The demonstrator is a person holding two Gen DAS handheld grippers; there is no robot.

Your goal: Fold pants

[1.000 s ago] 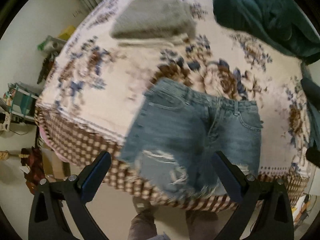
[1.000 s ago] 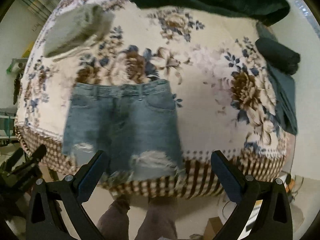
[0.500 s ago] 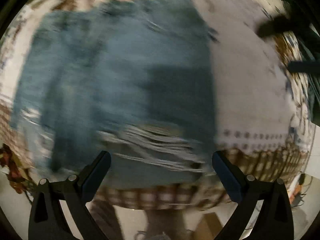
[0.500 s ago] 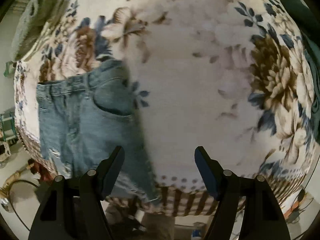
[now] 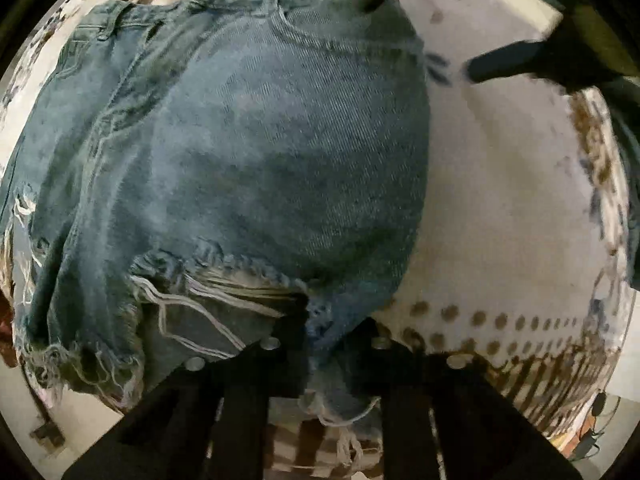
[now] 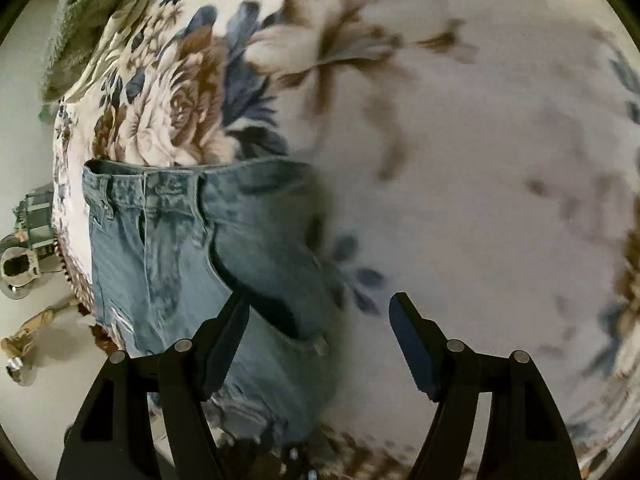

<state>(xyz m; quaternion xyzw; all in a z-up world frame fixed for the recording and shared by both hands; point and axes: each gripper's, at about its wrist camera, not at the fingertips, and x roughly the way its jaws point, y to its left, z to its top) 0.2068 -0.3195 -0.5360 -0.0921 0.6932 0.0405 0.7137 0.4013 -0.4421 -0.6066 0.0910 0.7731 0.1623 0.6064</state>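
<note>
Left wrist view: the left tool (image 5: 326,344) is pressed together at the frayed lower hem of the denim shorts (image 5: 248,152), its fingers closed on that ragged edge. The shorts lie flat on the floral bedspread (image 5: 500,208), waistband at the far side, hem at the checkered border near the bed's edge. The right tool (image 5: 520,62) shows as dark fingers at the upper right, beside the shorts' waist corner.

Right wrist view: the right tool (image 6: 318,346) is spread wide and holds nothing, its left finger (image 6: 224,344) over the shorts' (image 6: 168,248) side seam, its right finger (image 6: 412,348) over bare bedspread (image 6: 460,168). A folded grey-green cloth (image 6: 84,12) lies far off at the upper left.
</note>
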